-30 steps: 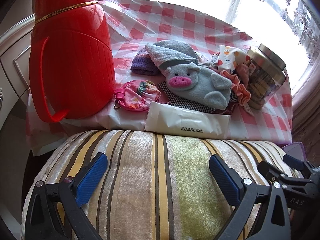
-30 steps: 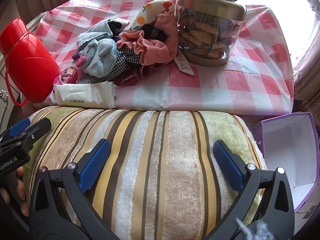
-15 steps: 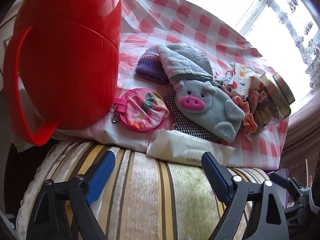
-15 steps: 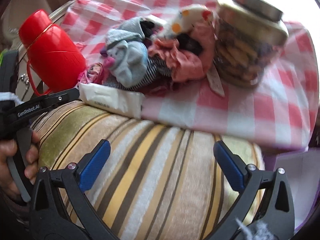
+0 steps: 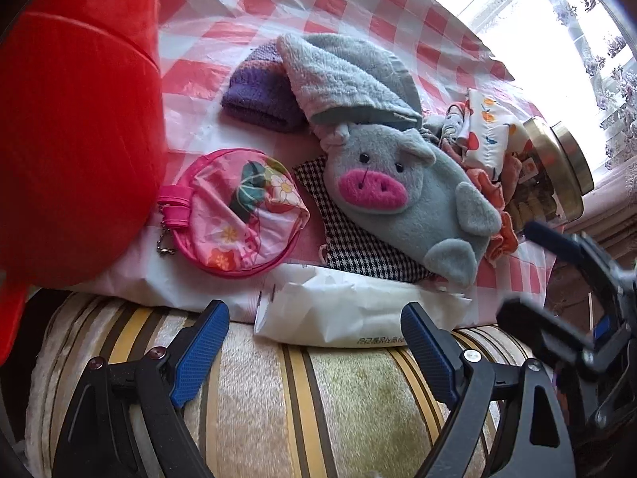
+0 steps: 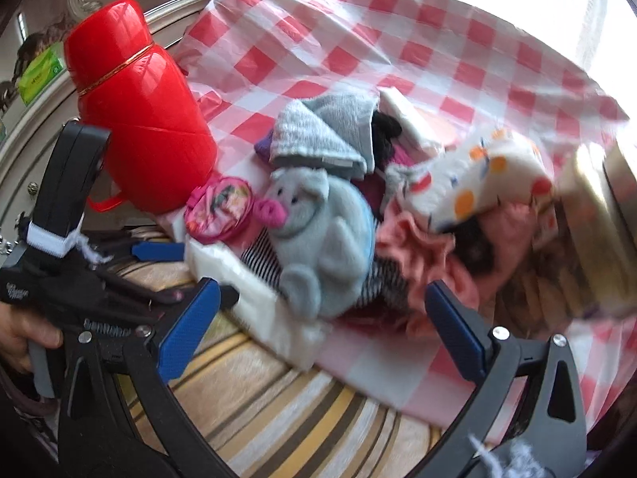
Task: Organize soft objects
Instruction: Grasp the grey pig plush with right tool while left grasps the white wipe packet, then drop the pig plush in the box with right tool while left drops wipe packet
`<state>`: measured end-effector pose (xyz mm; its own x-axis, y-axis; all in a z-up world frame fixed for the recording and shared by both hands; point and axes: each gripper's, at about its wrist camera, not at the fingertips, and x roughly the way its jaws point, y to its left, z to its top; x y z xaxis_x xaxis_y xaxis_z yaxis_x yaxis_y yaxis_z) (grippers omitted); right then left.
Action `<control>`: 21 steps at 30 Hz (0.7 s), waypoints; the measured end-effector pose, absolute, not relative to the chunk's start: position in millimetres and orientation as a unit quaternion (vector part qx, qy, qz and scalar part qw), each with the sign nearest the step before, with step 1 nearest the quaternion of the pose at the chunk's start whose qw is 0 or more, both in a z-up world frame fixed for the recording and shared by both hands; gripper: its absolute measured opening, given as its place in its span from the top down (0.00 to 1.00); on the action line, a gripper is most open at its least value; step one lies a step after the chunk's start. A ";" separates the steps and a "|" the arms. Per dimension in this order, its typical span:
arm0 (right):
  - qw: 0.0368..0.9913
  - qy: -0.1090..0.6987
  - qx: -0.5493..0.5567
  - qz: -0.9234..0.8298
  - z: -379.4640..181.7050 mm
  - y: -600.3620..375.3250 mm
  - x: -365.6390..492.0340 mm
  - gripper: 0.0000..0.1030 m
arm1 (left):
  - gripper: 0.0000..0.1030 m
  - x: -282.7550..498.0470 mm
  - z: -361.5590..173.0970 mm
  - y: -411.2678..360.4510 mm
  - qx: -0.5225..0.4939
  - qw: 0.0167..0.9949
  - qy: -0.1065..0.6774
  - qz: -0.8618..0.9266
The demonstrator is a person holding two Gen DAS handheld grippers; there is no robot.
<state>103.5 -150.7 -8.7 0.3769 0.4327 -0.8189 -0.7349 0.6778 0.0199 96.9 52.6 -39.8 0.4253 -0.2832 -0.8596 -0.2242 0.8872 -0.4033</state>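
Both claws, left (image 5: 314,342) and right (image 6: 322,322), gape wide, empty; ahead, the plush pig (image 5: 402,195) overlaps other cloths, which may drag along.

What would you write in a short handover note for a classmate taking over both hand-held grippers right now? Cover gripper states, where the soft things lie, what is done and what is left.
Left hand-held gripper: open, empty, over the striped cushion, facing the white packet.
Right hand-held gripper: open, empty, facing the pile.
Soft things, all on the checked tablecloth: grey pig plush on a houndstooth cloth, grey towel over a purple cloth, pink pouch beside the red flask, pink and spotted fabrics by the jar.
Done: nothing sorted.
Left: everything.
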 end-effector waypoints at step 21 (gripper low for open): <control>0.774 0.451 -0.208 0.393 -28.5 -123.4 144.2 0.76 | 0.78 91.8 -37.2 50.1 -0.240 0.821 0.507 -0.101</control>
